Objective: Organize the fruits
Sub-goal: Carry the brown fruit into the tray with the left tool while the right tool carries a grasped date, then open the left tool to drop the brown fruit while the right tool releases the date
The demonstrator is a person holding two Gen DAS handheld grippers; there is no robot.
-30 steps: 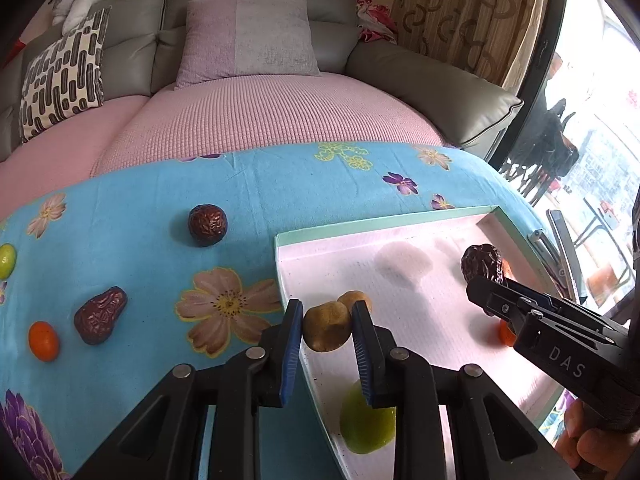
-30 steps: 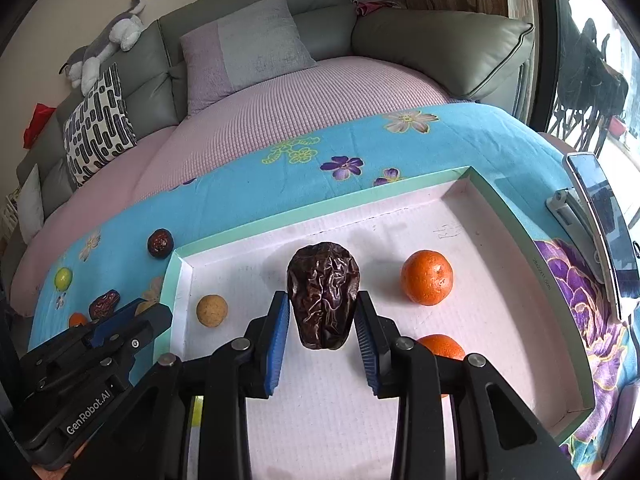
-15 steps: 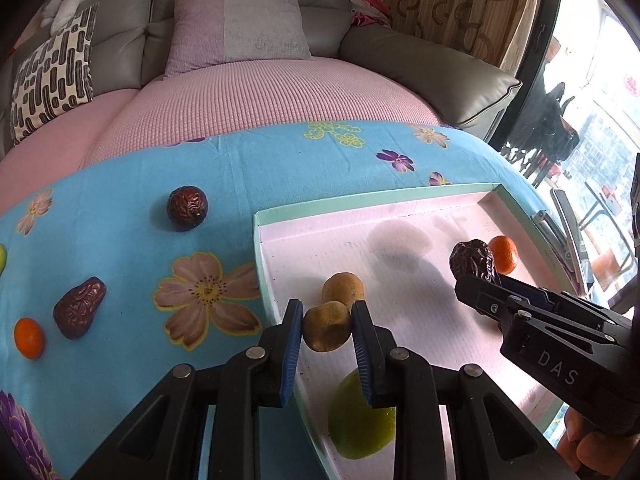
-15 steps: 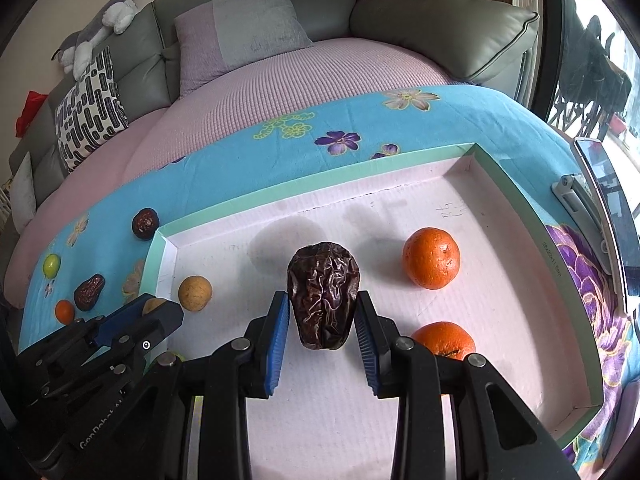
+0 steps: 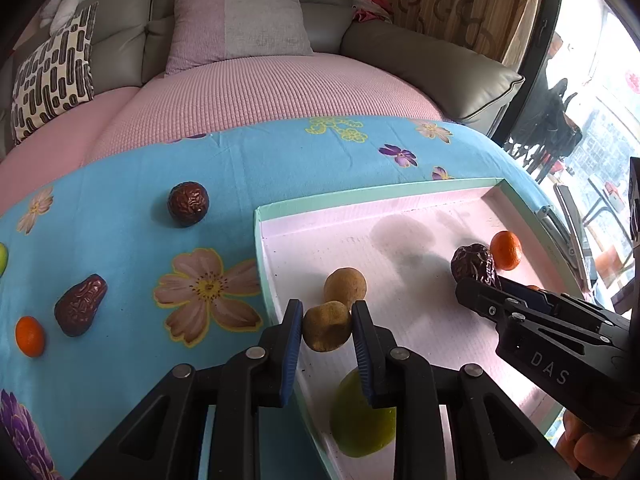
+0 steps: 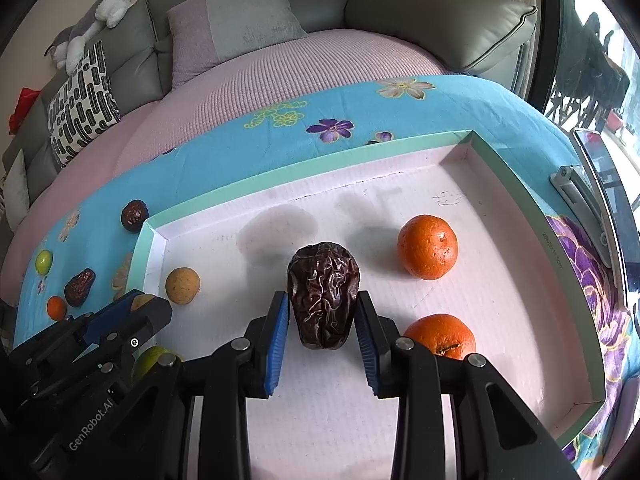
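Observation:
My left gripper (image 5: 326, 332) is shut on a small tan-brown round fruit (image 5: 326, 330), held just inside the left rim of the green-edged tray (image 5: 376, 196). A similar tan fruit (image 5: 345, 287) lies on the tray floor right ahead, and a green fruit (image 5: 360, 420) sits below the fingers. My right gripper (image 6: 323, 308) is shut on a large wrinkled dark date (image 6: 323, 294) over the middle of the tray (image 6: 304, 168), left of two oranges (image 6: 427, 246) (image 6: 440, 336). The left gripper (image 6: 136, 308) shows at the tray's left side.
On the blue flowered cloth (image 5: 120, 240) left of the tray lie a round dark date (image 5: 188, 203), an oblong date (image 5: 80, 310), a small orange (image 5: 29, 336) and a green fruit (image 6: 43, 261). A phone on a stand (image 6: 592, 184) stands right of the tray. A sofa is behind.
Both grippers have moved forward and lower over the tray, each still gripping its fruit. The left one has shifted right, from the tray's rim to inside it.

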